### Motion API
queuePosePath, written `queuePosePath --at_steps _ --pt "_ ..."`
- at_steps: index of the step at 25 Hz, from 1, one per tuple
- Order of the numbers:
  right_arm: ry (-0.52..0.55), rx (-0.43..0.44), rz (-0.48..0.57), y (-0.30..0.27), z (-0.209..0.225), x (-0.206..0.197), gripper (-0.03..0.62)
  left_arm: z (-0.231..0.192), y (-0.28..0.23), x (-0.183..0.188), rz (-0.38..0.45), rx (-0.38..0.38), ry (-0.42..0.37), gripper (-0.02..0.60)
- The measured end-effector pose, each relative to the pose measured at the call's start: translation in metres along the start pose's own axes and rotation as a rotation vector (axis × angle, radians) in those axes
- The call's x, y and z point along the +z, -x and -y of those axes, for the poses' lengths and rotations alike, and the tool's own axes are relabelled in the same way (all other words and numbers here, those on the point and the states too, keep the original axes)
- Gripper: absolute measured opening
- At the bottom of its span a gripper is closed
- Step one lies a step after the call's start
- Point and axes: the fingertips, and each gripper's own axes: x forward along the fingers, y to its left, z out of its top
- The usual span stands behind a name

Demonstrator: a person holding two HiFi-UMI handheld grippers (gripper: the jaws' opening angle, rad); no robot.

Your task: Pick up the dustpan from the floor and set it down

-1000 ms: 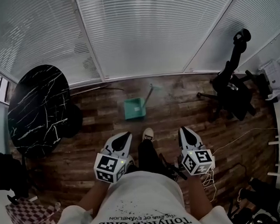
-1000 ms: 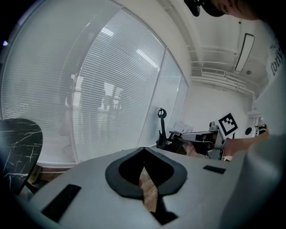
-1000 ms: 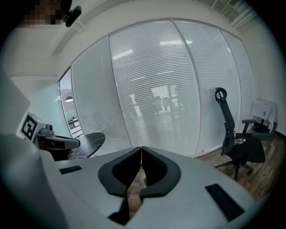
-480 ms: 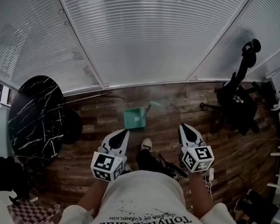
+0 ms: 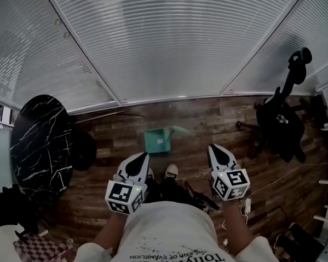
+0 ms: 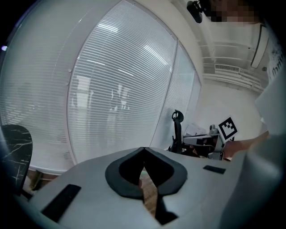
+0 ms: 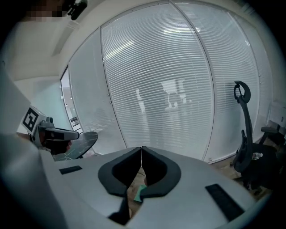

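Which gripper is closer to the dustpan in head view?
The left gripper: its tips sit just below-left of the green dustpan; the right gripper is farther off.

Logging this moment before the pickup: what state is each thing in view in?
dustpan: lying on the floor, untouched, ahead of both grippers.
left gripper: jaws shut, nothing held.
right gripper: jaws shut, nothing held.
blinds: lowered, slats closed.
office chair: standing upright.
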Motion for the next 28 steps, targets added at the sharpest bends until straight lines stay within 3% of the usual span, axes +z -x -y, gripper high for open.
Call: queuePosePath --at_steps 11,28 --pt "0.046 -0.017 -0.066 -0.037 -0.013 -0.007 0.025 -0.034 -0.037 0.010 -0.038 -0.054 -0.026 0.023" --pt "0.074 0.014 -0.195 -0.116 -0.009 -0.055 0.025 -0.078 -0.108 -0.027 -0.114 -0.074 0.022 0.023"
